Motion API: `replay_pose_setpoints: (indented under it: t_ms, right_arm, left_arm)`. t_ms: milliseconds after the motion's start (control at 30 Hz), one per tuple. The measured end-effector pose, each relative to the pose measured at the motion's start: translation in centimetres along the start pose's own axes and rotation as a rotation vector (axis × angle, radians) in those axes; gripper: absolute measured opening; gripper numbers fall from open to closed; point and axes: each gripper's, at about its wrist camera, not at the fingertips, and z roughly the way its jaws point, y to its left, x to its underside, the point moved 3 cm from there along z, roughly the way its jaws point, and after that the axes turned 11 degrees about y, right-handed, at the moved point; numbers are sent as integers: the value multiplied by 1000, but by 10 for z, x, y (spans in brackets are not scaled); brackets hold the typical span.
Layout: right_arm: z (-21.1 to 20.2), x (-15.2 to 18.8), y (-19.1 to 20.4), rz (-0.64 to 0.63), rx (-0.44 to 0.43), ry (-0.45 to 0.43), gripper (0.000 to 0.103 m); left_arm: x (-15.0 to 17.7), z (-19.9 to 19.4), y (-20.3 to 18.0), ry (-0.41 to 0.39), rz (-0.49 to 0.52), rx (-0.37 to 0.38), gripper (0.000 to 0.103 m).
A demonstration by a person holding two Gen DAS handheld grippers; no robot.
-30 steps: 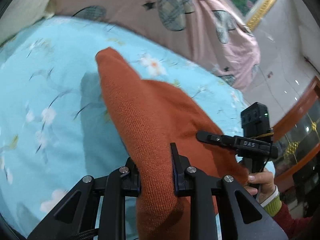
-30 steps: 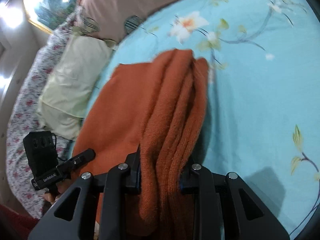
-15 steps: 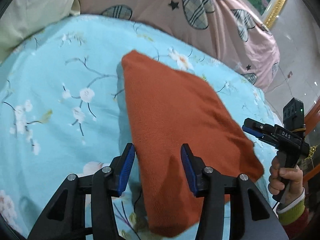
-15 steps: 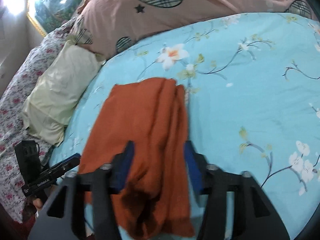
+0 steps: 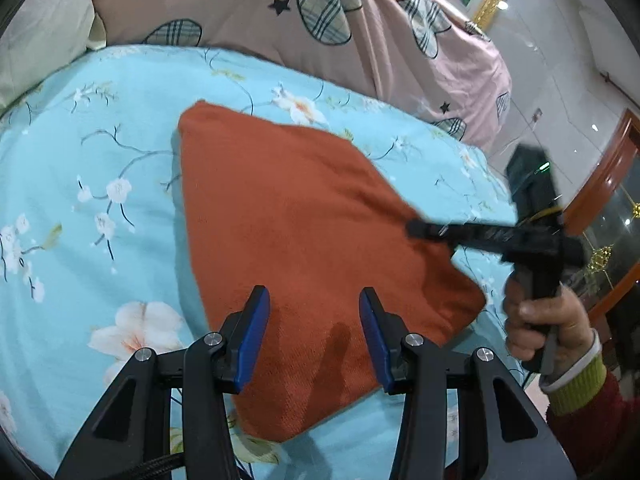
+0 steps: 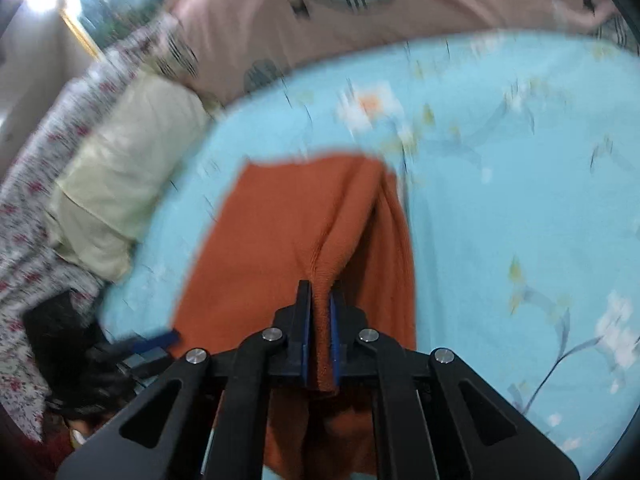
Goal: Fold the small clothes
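A folded rust-orange knit garment (image 5: 304, 240) lies on the light blue floral bedsheet (image 5: 80, 200). My left gripper (image 5: 314, 308) is open, its blue pads hovering over the garment's near edge with nothing between them. My right gripper (image 5: 416, 228) shows at the garment's right edge in the left wrist view. In the right wrist view my right gripper (image 6: 320, 312) is shut on a pinched ridge of the same garment (image 6: 288, 240), lifting the cloth into a fold. The left gripper (image 6: 152, 344) shows blurred at the lower left there.
A pink quilt with plaid leaf shapes (image 5: 320, 32) is heaped along the far side of the bed. A pale cream pillow (image 6: 120, 168) and a floral cover (image 6: 24, 208) lie to the left. A wooden cabinet (image 5: 608, 184) stands beyond the bed's right edge.
Both grippers let go of the garment and drew back as it dropped flat. My left gripper stays open; my right gripper has since closed on a ridge of the cloth again.
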Motion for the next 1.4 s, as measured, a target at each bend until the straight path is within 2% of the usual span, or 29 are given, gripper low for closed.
replay_pose_setpoints:
  t_ms: [67,167,200,267,367,500,633,700,800,900,1000,1067,1133,1167,1267,1333,1367,1400]
  right_arm:
    - [-7,-10,-3,-14,9,-20,9]
    - [24,-13,-30,20,64,63,9]
    - [39,-7,-41,46,78,110,9]
    - [53,6,-54,77,81,142,9]
    - [44,15,-61,133,45,100,10]
    - [22,20,-54,152,59,70,21]
    - [-16,36,-34,105,-5,5,25]
    - [-25,51,-25,81,-32,17,26]
    - [-16,73,-20,54,-10,90,26]
    - [-3,87,-19,40,11,134,26]
    - [2,89,-16,24,6,130,26]
    - [3,86,-12,5,13,133,25]
    - [4,84,-8,-23,32,136,18]
    - [4,84,-7,-35,40,139,9]
    - [-2,78,-1,-77,50,141,6]
    - [-28,67,8,-126,32,72,6]
    - [-37,64,11,-145,37,52,5]
    - [-44,62,10,-164,60,45,5]
  left_arm:
    - [-3,-1,-5,0,9,32,46]
    - [-6,7,-16,20,35,59,46]
    - [-6,12,-18,29,41,57,46]
    - [-4,24,-22,54,39,64,46]
    - [2,36,-24,74,27,74,45]
    - [7,36,-31,75,57,49,45]
    - [7,17,-27,64,51,54,45]
    - [11,5,-24,51,49,60,46]
    - [24,-4,-21,51,75,52,46]
    - [38,-4,-20,61,126,-7,46]
    - [46,-4,-23,62,168,-64,48]
    - [50,-3,-26,57,200,-132,48]
    - [54,-1,-26,62,214,-197,48]
    - [56,0,-25,57,216,-239,48]
    - [58,4,-17,59,197,-311,46]
    - [55,15,-12,80,177,-362,35]
    - [54,20,-10,102,171,-371,26]
    - [52,24,-10,118,157,-372,23]
